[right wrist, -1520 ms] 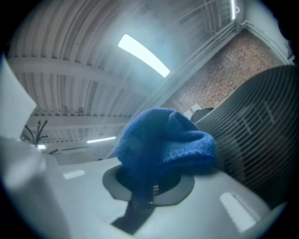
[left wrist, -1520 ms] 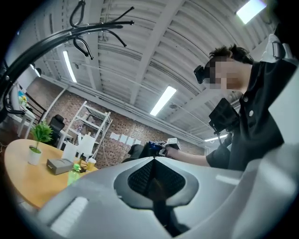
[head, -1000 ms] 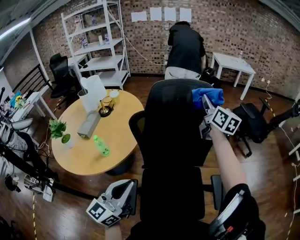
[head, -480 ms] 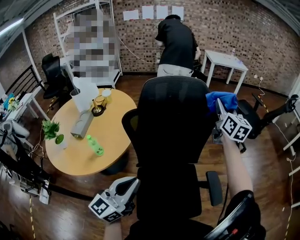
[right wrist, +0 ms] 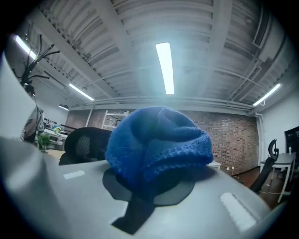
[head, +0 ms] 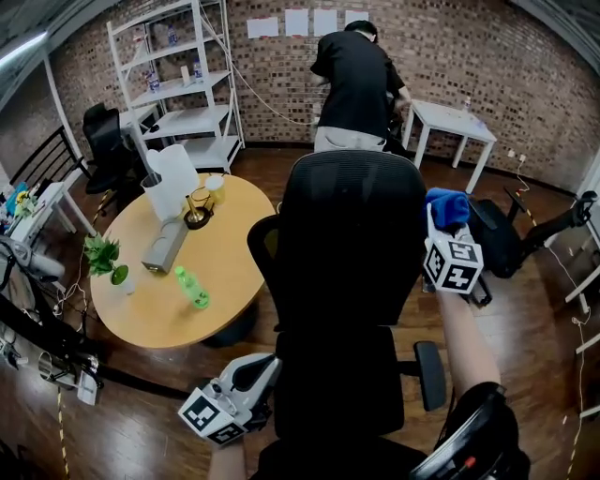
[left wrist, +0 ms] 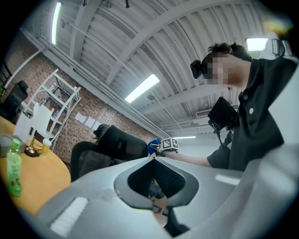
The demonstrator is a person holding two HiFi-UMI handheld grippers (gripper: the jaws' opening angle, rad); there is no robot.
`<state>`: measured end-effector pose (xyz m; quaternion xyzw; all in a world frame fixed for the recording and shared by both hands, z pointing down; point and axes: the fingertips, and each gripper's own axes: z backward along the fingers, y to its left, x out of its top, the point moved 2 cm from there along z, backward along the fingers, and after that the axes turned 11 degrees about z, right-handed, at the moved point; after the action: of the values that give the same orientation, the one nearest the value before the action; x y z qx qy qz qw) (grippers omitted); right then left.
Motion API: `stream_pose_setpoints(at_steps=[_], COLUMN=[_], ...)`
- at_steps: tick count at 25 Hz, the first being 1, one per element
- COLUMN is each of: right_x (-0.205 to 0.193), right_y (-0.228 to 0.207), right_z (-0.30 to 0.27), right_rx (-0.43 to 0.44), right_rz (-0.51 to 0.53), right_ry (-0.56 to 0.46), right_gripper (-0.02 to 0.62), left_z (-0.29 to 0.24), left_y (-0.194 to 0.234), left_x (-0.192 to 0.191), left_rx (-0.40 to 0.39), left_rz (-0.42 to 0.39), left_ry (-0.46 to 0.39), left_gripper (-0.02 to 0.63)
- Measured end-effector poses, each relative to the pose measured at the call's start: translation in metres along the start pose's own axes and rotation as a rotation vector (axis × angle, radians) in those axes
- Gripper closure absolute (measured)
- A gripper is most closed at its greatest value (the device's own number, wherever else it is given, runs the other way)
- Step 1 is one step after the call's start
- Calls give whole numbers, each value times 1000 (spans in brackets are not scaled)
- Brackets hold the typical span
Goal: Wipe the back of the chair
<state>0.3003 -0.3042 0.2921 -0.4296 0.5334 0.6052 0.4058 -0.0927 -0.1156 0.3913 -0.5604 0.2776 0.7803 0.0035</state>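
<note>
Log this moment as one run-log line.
task: wipe chair back | right gripper: shut on blue cloth, at its right edge | left gripper: shut, empty, low by seat | cloth contact: unclear

On my left, the round wooden table (head: 234, 251) bears a green bottle (head: 194, 289), a grey box (head: 165, 246), a small plant (head: 105, 255) and a white jug (head: 172, 180).

Three black chairs were counted — the middle chair (head: 347, 234), a chair by the shelves (head: 105, 141), a chair at the right (head: 511, 246). There were two tables: a round wooden table (head: 230, 253) and a small white table (head: 459, 120). Also one shelf unit (head: 183, 86), four paper sheets (head: 296, 21), one green bottle (head: 195, 289), one potted plant (head: 103, 255), one blue cloth (head: 452, 202), one standing person (head: 356, 84) and two grippers — the left gripper (head: 258, 370) and the right gripper (head: 434, 225).
</note>
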Motion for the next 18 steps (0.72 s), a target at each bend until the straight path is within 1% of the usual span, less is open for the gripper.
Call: stream_pose_setpoints(at_steps=[3,7,14,18], right_x=[-6,-10,0,7], right_y=[37,78,153,193], right_z=[-21,-45,-66,-70], right_rx=[53,147,300,375], right_rz=[57,95,81,63], right_ry=[11,18,-21,-48], right_gripper=[543,543,543,543], left_z=[15,32,66,79], left_y=[5,8,6,3], left_x=[3,6,11,14], left_rx=[43,97,194,235], left_rz=[-4,-12,-26,-37], left_ry=[-18,-36,-61,-69], left_gripper=[601,601,601,601])
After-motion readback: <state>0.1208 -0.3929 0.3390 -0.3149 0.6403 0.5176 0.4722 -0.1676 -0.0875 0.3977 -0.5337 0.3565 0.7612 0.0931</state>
